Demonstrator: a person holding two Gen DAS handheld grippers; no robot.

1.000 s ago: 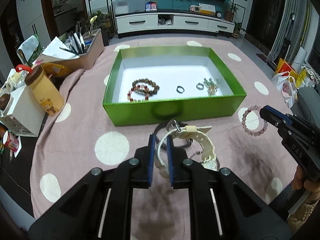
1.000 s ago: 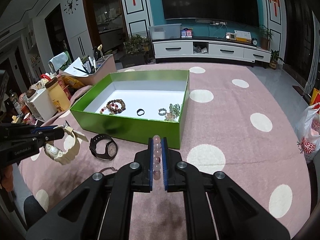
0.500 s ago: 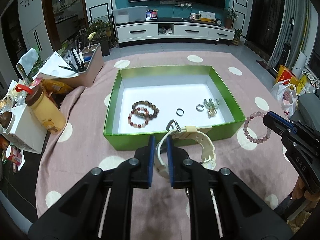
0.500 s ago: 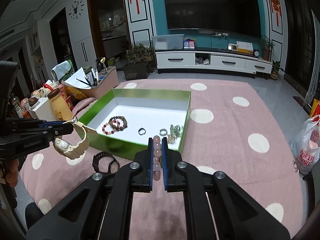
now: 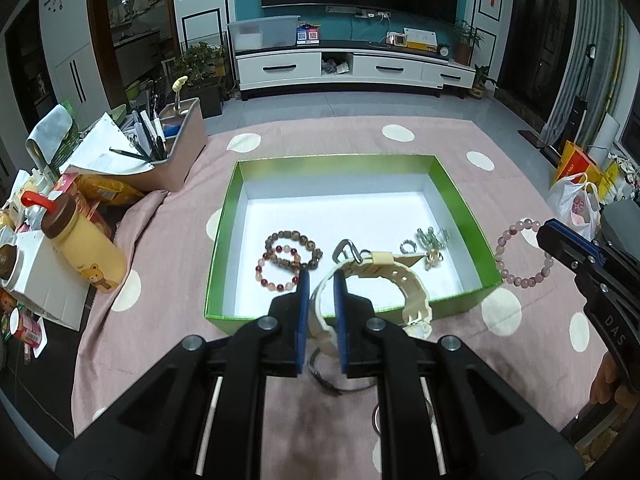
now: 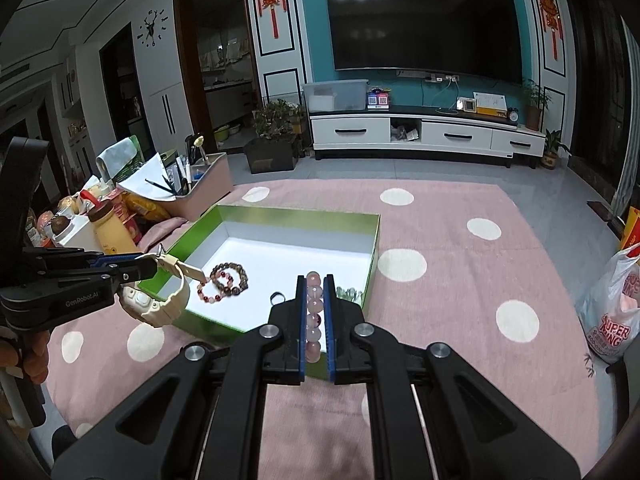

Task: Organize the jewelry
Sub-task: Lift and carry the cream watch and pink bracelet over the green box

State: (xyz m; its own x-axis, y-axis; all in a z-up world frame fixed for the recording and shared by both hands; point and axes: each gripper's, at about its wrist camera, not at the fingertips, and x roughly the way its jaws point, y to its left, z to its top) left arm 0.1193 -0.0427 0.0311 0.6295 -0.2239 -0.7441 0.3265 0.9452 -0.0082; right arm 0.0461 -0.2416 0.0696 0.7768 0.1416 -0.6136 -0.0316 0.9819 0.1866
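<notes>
A green box [image 5: 460,204] with a white floor stands on the pink dotted cloth. In it lie two bead bracelets [image 5: 286,258], a dark ring [image 6: 276,297], a silver ring [image 5: 408,247] and a small pile of trinkets [image 5: 432,240]. My left gripper [image 5: 321,280] is shut on a cream watch [image 5: 400,280], held above the box's near wall; it also shows in the right wrist view [image 6: 138,266]. My right gripper [image 6: 315,284] is shut on a pink bead bracelet [image 6: 314,316], which hangs in the air just right of the box [image 5: 524,254].
A black watch strap [image 5: 332,384] lies on the cloth under my left gripper. At the left edge stand a yellow bottle [image 5: 86,248], a white carton [image 5: 36,280] and a tan bin of pens [image 5: 160,152]. A plastic bag [image 6: 612,312] sits at the right.
Both grippers rose and moved forward toward the box. The cream watch now hangs over the box's near wall, and the pink bracelet is up beside its right wall. The black watch stayed on the cloth.
</notes>
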